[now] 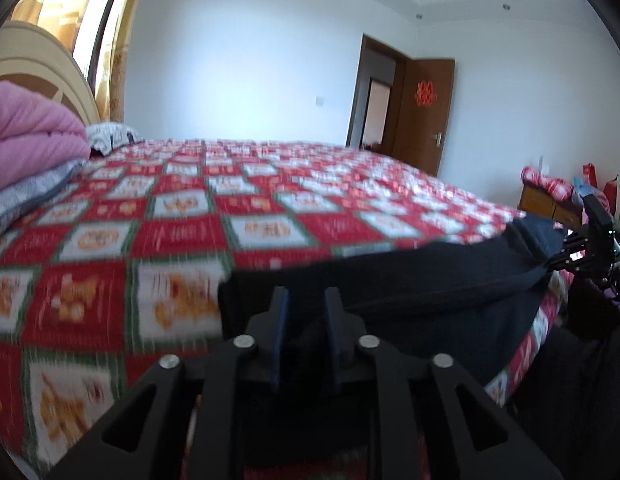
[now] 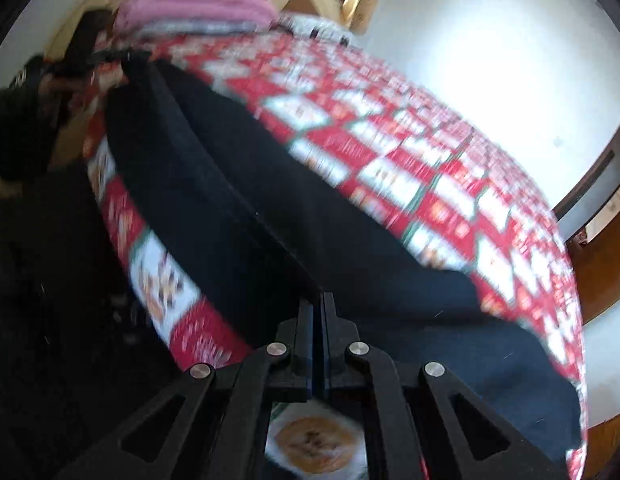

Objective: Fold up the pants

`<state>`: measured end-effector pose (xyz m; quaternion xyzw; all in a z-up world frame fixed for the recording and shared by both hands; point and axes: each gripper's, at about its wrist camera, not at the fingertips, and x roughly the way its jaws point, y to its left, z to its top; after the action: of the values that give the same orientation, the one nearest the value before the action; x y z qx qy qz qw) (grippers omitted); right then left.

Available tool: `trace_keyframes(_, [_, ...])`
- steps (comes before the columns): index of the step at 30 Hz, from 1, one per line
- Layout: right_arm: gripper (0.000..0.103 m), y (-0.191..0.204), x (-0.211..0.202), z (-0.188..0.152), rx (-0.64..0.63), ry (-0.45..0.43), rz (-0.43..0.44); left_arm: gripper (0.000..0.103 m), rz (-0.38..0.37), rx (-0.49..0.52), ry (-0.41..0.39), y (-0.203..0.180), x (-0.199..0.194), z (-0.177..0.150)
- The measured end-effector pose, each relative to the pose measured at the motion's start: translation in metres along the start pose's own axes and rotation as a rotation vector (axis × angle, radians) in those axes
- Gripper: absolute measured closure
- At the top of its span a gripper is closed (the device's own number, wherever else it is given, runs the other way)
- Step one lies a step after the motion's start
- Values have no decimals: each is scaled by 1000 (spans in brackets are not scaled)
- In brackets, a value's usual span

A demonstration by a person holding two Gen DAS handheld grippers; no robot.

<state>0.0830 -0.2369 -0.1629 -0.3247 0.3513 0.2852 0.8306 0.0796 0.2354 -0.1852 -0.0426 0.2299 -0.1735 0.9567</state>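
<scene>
Dark navy pants (image 1: 422, 284) lie stretched along the near edge of a bed with a red, white and green patterned cover (image 1: 213, 216). My left gripper (image 1: 305, 300) is shut on one end of the pants, with dark cloth bunched between its fingers. My right gripper (image 2: 321, 308) is shut on the other end of the pants (image 2: 269, 200). In the left wrist view the right gripper (image 1: 558, 264) shows at the far right, holding the pants taut. In the right wrist view the left gripper (image 2: 69, 68) shows blurred at the far left.
A folded pink quilt (image 1: 29, 128) on grey bedding lies at the head of the bed by a beige headboard (image 1: 37, 52). A brown door (image 1: 422, 112) stands open at the back. A wooden cabinet with clutter (image 1: 550, 196) stands to the right.
</scene>
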Motion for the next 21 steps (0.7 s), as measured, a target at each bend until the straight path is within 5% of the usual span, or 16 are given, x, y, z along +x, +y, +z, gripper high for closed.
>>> trace_keyframes(6, [100,2,26,-12,27,39,16,55,64,-23,28,11,-22,-13])
trace_keyframes(12, [99,8,26,-14,15,29,2,55,137,-139,41,36,-45,-25])
trace_keyframes(21, [98,5,20,-19,74,-34,11,56,55,-335,67,22,-47,-26])
